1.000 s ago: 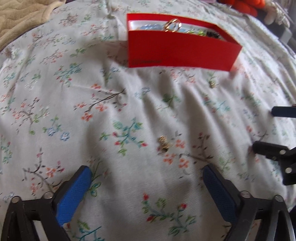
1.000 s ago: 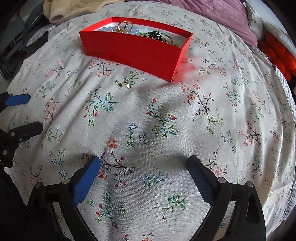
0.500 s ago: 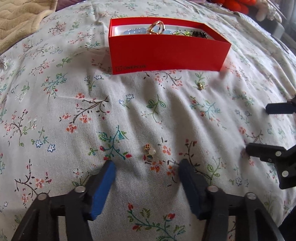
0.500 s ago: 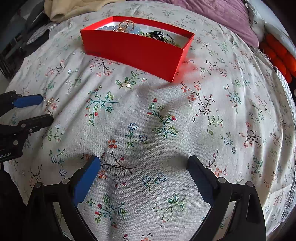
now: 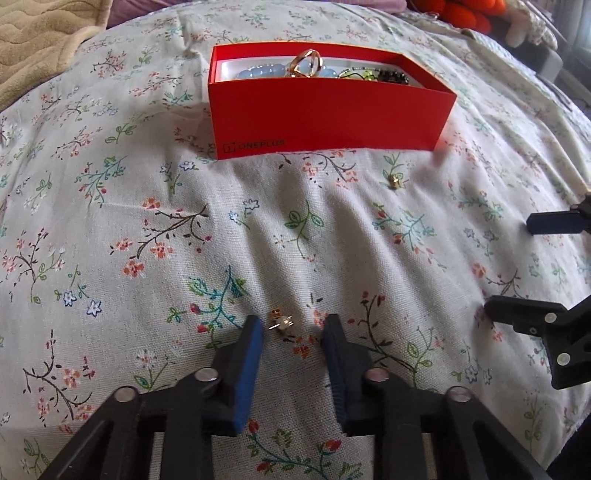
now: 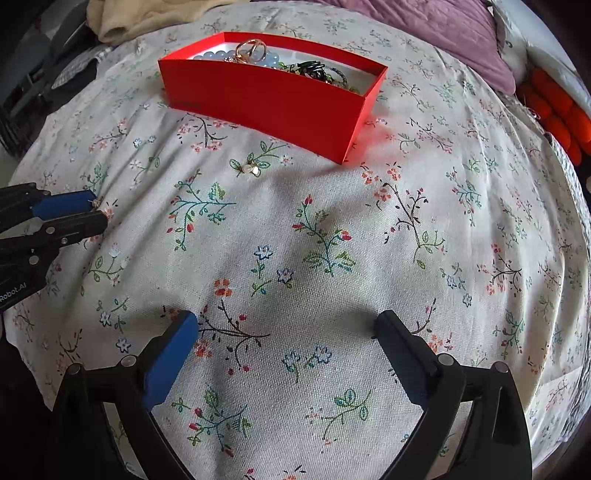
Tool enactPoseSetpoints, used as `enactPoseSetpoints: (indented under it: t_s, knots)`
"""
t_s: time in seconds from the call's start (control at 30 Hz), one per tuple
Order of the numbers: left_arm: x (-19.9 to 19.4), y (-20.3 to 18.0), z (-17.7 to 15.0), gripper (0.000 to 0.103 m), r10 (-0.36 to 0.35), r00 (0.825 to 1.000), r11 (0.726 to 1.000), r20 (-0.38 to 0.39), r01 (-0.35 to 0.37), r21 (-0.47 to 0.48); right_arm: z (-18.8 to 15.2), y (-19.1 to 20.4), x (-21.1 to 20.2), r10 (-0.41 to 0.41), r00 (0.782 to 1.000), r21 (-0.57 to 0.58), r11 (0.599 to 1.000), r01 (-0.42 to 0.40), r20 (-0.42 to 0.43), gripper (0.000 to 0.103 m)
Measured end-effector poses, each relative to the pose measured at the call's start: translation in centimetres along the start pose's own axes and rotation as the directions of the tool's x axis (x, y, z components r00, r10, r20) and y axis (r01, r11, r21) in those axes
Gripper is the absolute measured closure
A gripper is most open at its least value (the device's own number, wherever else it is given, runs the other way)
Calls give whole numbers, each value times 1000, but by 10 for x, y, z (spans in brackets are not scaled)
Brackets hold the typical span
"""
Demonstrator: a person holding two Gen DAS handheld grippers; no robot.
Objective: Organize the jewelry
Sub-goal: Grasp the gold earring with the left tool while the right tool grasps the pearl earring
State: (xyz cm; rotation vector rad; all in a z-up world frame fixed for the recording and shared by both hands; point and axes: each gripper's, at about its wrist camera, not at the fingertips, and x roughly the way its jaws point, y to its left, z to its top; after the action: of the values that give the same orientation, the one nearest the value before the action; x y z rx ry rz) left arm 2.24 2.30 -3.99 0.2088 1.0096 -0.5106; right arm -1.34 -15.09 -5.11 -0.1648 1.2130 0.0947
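Note:
A small gold and pearl earring [image 5: 280, 323] lies on the floral bedsheet [image 5: 147, 221]. My left gripper [image 5: 293, 326] is down around it with its jaws closing. The earring sits between the blue pads, nearer the left one, and a gap shows on both sides of it. The right wrist view shows the same earring [image 6: 98, 202] at the left gripper's [image 6: 98, 207] tips. A second earring [image 5: 394, 181] [image 6: 251, 169] lies in front of the red box [image 5: 325, 118] [image 6: 266, 99]. The box holds a gold ring [image 5: 306, 64], blue beads and dark pieces. My right gripper [image 6: 288, 321] stands open over bare sheet.
A beige blanket [image 5: 37, 37] lies at the far left of the bed. A purple pillow [image 6: 424, 22] and an orange plush thing [image 6: 554, 107] lie beyond the box at the right. The right gripper [image 5: 509, 266] shows at the right edge of the left wrist view.
The left gripper's jaws have narrowed from wide apart to close around the earring, and the earring now sits between their tips. The right gripper has kept still.

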Motion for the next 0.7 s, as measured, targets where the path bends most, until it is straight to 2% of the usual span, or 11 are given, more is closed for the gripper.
enactPoseSetpoints:
  t_s: [0.23, 0.47, 0.7]
  knots:
    - [0, -6, -1, 98, 0, 1000, 1000, 1, 0, 26, 0, 1, 0, 0, 1000, -1, 1000, 0, -1, 4]
    - [-5, -5, -1, 100, -9, 1000, 1000, 7, 9, 20, 6, -3, 1, 7, 1000, 8, 1000, -7, 0, 4]
    - [-7, -2, 0, 100, -9, 1000, 1000, 1, 9, -2, 27, -9, 6, 22, 1000, 72, 997, -24, 22, 4]
